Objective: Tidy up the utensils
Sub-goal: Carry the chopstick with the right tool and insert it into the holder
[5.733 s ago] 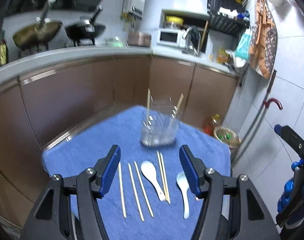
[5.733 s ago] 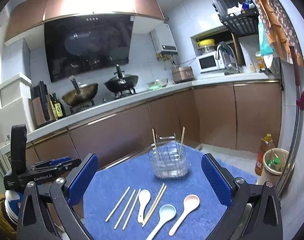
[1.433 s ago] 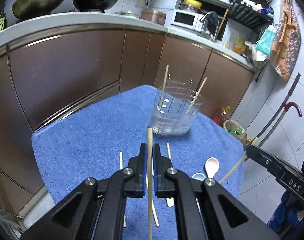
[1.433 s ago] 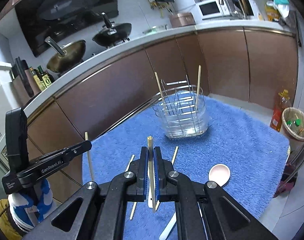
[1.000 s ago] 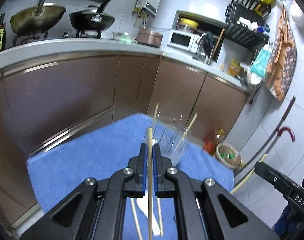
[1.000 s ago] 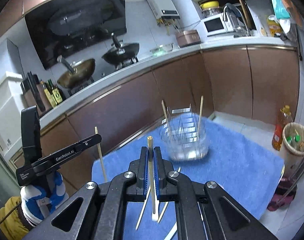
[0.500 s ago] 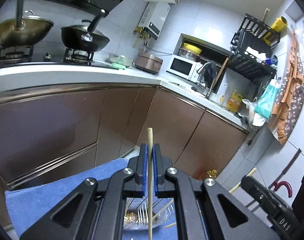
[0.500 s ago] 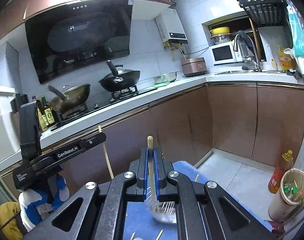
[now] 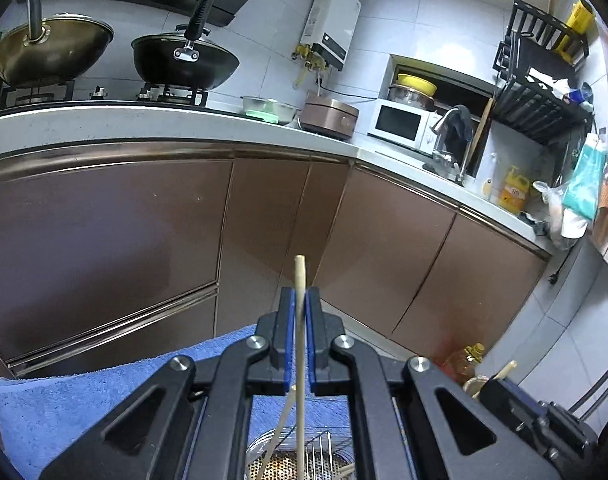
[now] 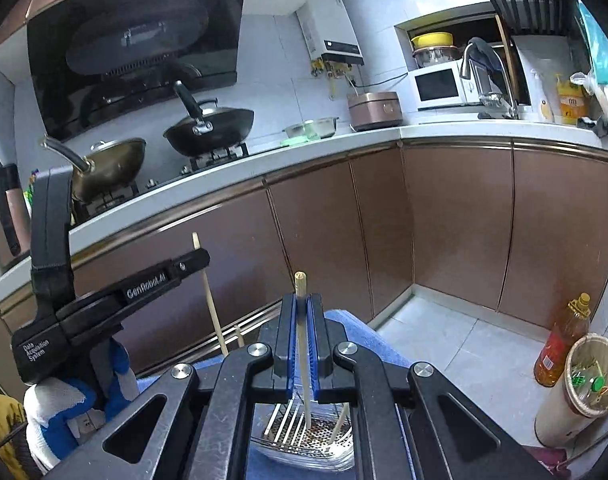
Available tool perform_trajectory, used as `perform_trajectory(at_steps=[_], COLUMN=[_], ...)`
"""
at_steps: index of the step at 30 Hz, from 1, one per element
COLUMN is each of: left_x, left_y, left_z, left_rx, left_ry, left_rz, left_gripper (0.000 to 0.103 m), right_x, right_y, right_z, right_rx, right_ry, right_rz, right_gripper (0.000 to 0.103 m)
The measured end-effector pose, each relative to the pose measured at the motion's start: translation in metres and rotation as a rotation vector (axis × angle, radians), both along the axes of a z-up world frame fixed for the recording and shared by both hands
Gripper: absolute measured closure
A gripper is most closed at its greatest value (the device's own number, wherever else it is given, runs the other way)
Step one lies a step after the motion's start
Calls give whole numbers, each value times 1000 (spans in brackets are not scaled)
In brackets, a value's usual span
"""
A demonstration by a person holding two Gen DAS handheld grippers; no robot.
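Brown kitchen cabinets and a white counter with two woks filling the background, seen from the left wrist. Blue-towelled surface (image 9: pixel 64 408) low at 7 o'clock. Left gripper (image 9: pixel 300 336) with fingers (image 9: pixel 286 340) clamped on a pale wooden chopstick (image 9: pixel 300 280), held upright, top end standing clear above the pads, lower end reaching down toward the wire utensil basket (image 9: pixel 319 452) at 6 o'clock. One more stick already leaning inside.

Same cabinets and a dark range hood behind, from the right wrist. Right gripper (image 10: pixel 302 340) likewise pinched shut on a second chopstick (image 10: pixel 300 284), its tip hanging over the perforated floor of the basket (image 10: pixel 304 436), two sticks resting there. Left gripper visible at 9 o'clock, its stick (image 10: pixel 208 292) pointing up.

Judged light, stiff and smooth, so liable to swivel or slip in a pinch near one end; best taken near mid-length, as gripped now, and released only once the tip sits inside the wires.
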State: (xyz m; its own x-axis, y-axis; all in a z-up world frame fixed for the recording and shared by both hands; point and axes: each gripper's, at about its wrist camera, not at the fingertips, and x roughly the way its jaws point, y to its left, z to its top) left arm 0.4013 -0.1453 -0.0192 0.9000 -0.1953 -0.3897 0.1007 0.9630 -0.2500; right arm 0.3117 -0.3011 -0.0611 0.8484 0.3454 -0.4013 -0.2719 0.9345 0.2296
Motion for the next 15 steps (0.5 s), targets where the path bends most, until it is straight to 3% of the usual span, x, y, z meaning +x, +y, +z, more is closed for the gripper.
perform_trajectory(at_steps=[8,10,15], left_x=[-16,-23,-47], left_y=[-15,-14,0], left_z=[-25,-24,-10], left_rx=[46,63,80], left_ry=[-43,-52,-65], left_rz=[-10,-11,-2], left_gripper=[94,80,73], right_x=[-3,-8,-29], right_y=[2,2,-4], right_z=[-18,-16,-1], right_rx=[-31,-41,-31], right_ry=[42,41,17], right_rz=[10,4,-15], right_gripper=[95,87,76])
